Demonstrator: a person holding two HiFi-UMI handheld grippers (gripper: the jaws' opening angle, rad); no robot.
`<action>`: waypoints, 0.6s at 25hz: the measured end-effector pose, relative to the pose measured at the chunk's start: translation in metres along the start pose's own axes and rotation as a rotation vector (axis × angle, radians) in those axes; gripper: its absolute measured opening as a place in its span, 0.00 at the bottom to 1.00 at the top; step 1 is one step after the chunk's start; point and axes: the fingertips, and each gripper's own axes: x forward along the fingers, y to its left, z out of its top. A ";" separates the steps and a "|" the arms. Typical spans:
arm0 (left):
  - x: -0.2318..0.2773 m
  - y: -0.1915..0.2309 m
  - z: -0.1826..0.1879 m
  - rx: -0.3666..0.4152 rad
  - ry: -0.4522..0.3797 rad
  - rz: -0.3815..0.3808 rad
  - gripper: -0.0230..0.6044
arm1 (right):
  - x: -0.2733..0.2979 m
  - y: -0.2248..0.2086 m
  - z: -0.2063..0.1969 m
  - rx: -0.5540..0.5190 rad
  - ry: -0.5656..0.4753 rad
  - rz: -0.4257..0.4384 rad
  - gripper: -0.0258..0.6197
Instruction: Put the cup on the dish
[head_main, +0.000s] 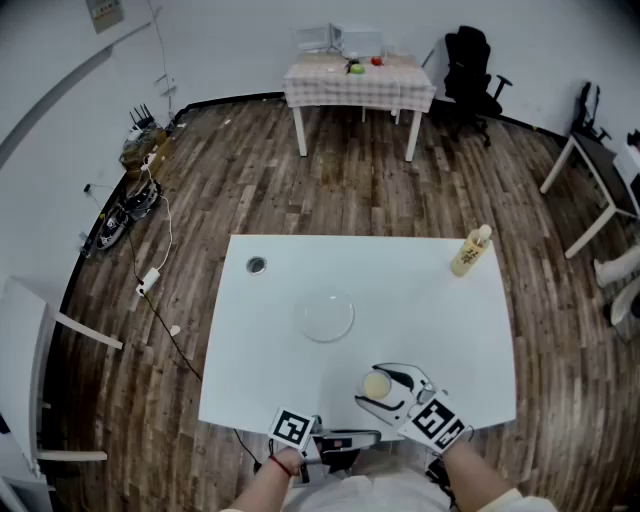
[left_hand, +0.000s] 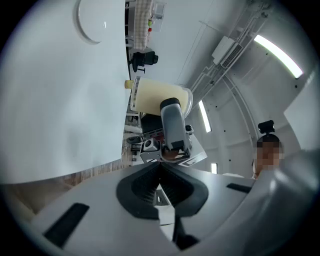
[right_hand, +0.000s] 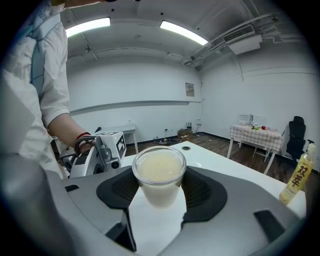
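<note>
A clear cup (head_main: 377, 384) full of pale cream liquid stands upright near the white table's front edge (head_main: 300, 415). My right gripper (head_main: 386, 390) reaches in from the right and is shut on it. In the right gripper view the black pads (right_hand: 202, 192) press on both sides of the cup (right_hand: 159, 175). The dish (head_main: 325, 316), a round clear glass plate, lies at the table's middle, a short way beyond the cup and slightly left. My left gripper (head_main: 332, 440) hangs at the front edge, shut with nothing in it (left_hand: 160, 167).
A yellow bottle (head_main: 471, 250) stands at the far right corner. A small round grommet (head_main: 257, 265) sits in the far left of the tabletop. Across the wooden floor stand a cloth-covered table (head_main: 358, 80) and a black chair (head_main: 475, 55).
</note>
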 end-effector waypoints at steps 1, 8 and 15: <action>0.000 0.000 0.000 -0.002 -0.001 -0.001 0.04 | -0.001 0.000 0.000 0.001 -0.001 -0.002 0.47; 0.002 -0.002 -0.002 -0.007 0.005 -0.014 0.04 | 0.000 -0.001 -0.002 -0.002 0.006 -0.007 0.47; 0.003 -0.001 -0.003 -0.006 0.013 -0.005 0.04 | -0.001 -0.001 0.003 -0.004 -0.002 -0.013 0.47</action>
